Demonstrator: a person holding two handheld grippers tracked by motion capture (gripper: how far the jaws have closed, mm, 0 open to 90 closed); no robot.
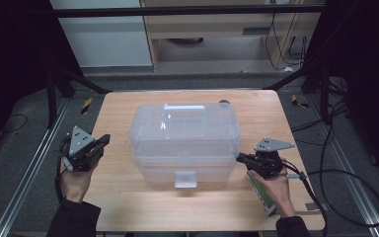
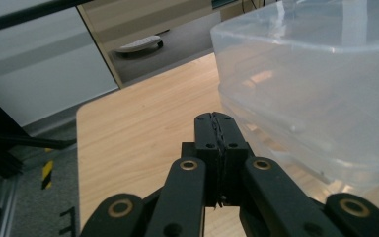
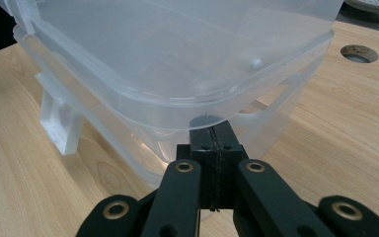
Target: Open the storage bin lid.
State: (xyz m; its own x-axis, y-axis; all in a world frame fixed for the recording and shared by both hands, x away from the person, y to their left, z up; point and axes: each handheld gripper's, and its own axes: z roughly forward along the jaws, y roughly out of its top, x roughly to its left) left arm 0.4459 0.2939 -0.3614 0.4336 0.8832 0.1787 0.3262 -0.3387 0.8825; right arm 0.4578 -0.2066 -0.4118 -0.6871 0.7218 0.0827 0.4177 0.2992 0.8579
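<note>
- box [image 1: 184, 138] sits mid-table [image 1: 128, 207], clear plastic, lidded, latch tab in front.
- my left gripper [image 1: 100, 143] is left of it, clenched on nothing, angled toward the box.
- my right gripper [image 1: 239, 157] is clenched too, tips under the lid rim at its right end.
- no writing i can read.

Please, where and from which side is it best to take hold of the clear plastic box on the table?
The clear plastic box is probably best taken at the protruding rim under its lid, at the two short ends, one gripper from each side. It looks too wide for one gripper, and the rim offers a ledge. The right gripper, shut, is already at that rim; the left gripper, also shut, is apart from the box.
</note>
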